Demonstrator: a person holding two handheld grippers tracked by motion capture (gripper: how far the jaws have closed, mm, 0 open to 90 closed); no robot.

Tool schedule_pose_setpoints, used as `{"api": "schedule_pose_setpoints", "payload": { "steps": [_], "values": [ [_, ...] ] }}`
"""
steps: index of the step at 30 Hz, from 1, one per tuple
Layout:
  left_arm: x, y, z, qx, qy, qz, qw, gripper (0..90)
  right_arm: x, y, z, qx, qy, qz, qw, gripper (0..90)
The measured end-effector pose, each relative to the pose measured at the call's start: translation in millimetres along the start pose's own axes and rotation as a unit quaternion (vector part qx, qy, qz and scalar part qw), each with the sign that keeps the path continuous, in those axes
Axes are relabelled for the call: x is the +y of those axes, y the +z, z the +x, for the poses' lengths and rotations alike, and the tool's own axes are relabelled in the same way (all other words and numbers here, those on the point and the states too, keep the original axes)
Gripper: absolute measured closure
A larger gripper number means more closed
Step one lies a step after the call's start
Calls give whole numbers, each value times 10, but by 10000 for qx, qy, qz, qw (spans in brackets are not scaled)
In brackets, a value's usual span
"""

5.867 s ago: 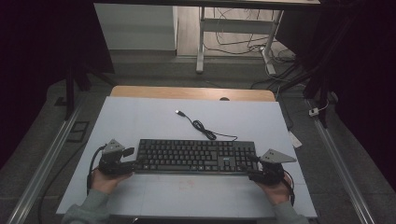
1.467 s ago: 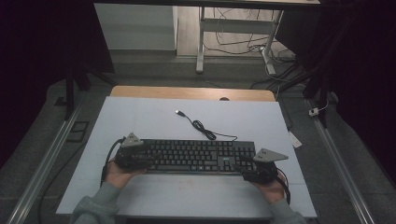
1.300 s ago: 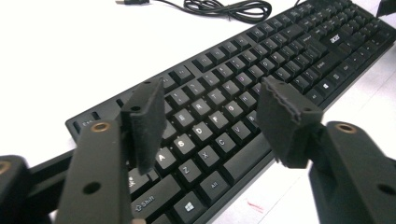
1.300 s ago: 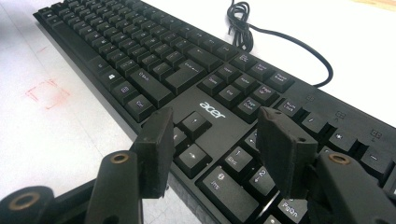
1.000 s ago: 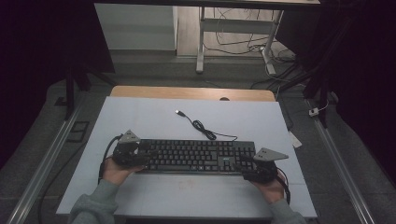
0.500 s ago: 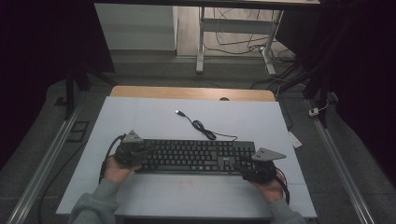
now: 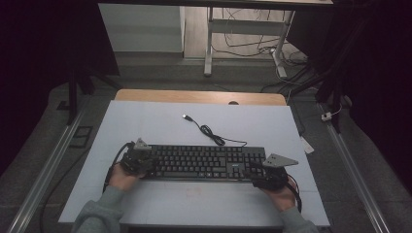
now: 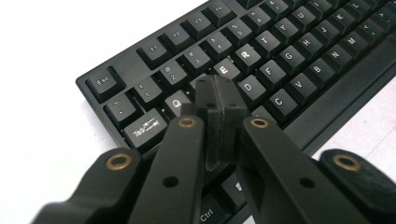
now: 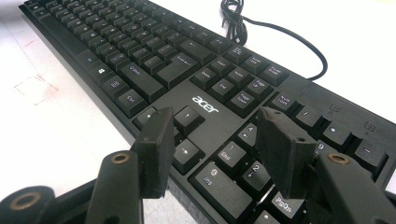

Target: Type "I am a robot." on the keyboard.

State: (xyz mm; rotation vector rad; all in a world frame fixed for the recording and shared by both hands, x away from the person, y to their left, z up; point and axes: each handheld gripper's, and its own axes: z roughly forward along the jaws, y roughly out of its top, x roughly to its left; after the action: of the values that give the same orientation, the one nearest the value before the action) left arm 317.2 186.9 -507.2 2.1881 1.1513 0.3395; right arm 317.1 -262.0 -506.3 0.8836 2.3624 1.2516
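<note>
A black Acer keyboard (image 7: 204, 162) lies across the near half of the white table top (image 7: 252, 121). Its cable (image 7: 210, 131) curls away to a USB plug (image 7: 185, 116). My left gripper (image 7: 140, 158) is over the keyboard's left end. In the left gripper view the keyboard (image 8: 280, 56) lies under the left gripper (image 8: 219, 91), whose jaws are shut with the pads pressed together, tip down by the W key. My right gripper (image 7: 268, 172) is at the keyboard's right end. In the right gripper view that gripper (image 9: 217, 121) stands open over the keyboard (image 9: 154, 51), between arrow keys and number pad.
A faint red square mark (image 7: 193, 191) sits on the table top in front of the keyboard. A wooden strip (image 7: 199, 96) borders the far edge. Metal rails (image 7: 46, 170) run along both sides. A white tag (image 7: 307, 144) lies off the right edge.
Since the oldest frame my left gripper has moved right, from beside the keyboard's left end onto its left keys. The right gripper has shifted slightly inward. The keyboard has stayed put.
</note>
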Motion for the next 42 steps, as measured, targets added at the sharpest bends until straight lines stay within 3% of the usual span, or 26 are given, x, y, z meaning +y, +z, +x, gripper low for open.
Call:
{"api": "schedule_pose_setpoints", "payload": {
  "steps": [32, 35, 41, 42],
  "values": [
    [-20, 117, 12, 82, -35, 170, 9998, 891, -2, 17, 6, -59, -23, 49, 10000, 472],
    [-16, 84, 2, 98, -19, 62, 9999, 891, -1, 16, 6, -62, -26, 43, 10000, 472],
    [-12, -60, -2, -1, -136, -431, 9990, 886, 0, 15, -8, -77, -21, 9, 10000, 473],
    [-16, -84, 1, -58, -176, -516, 9985, 852, 0, 14, -11, -89, -26, 9, 10000, 473]
  ]
}}
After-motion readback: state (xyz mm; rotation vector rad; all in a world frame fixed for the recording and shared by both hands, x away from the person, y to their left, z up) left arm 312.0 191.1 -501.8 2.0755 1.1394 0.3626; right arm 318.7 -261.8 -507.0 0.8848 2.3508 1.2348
